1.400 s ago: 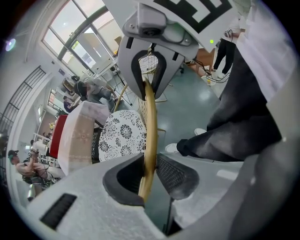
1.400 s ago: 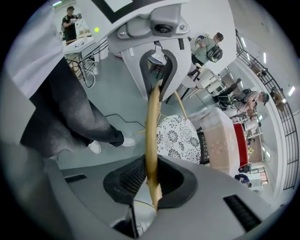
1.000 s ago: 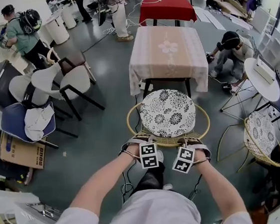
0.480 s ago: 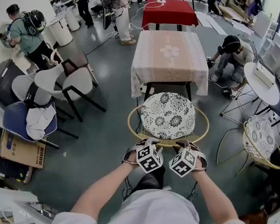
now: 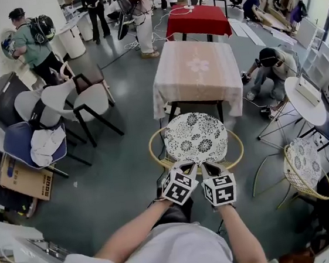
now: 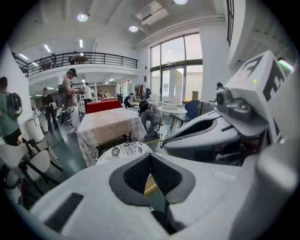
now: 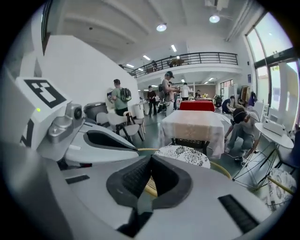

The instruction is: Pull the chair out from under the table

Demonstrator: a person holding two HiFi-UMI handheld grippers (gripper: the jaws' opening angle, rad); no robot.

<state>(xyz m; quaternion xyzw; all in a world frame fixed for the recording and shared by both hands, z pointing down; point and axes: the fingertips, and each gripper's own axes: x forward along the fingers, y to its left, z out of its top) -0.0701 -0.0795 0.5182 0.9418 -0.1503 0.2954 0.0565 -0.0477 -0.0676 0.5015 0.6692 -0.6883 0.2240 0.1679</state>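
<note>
The chair [image 5: 195,138] has a round black-and-white patterned cushion and a wicker rim [image 5: 155,149]. It stands on the floor just in front of the table [image 5: 196,71] with the pale pink cloth. My left gripper [image 5: 186,167] and right gripper [image 5: 209,167] hang side by side above the chair's near rim, clear of it. Both are shut with nothing between the pads. In the left gripper view the jaw tips meet at the left gripper [image 6: 151,154], with the cushion [image 6: 123,151] beyond. The right gripper [image 7: 151,157] shows the same, with the cushion [image 7: 183,153] and table [image 7: 194,124] ahead.
White and dark chairs [image 5: 81,99], a blue chair with a cloth [image 5: 33,143] and a cardboard box [image 5: 25,176] stand at the left. A second wicker chair [image 5: 307,165] and a round white table [image 5: 305,97] are at the right. A person crouches [image 5: 269,69] beside the table.
Both grippers were down at the chair's near rim. They have risen clear of it, rolled over and drawn closer together.
</note>
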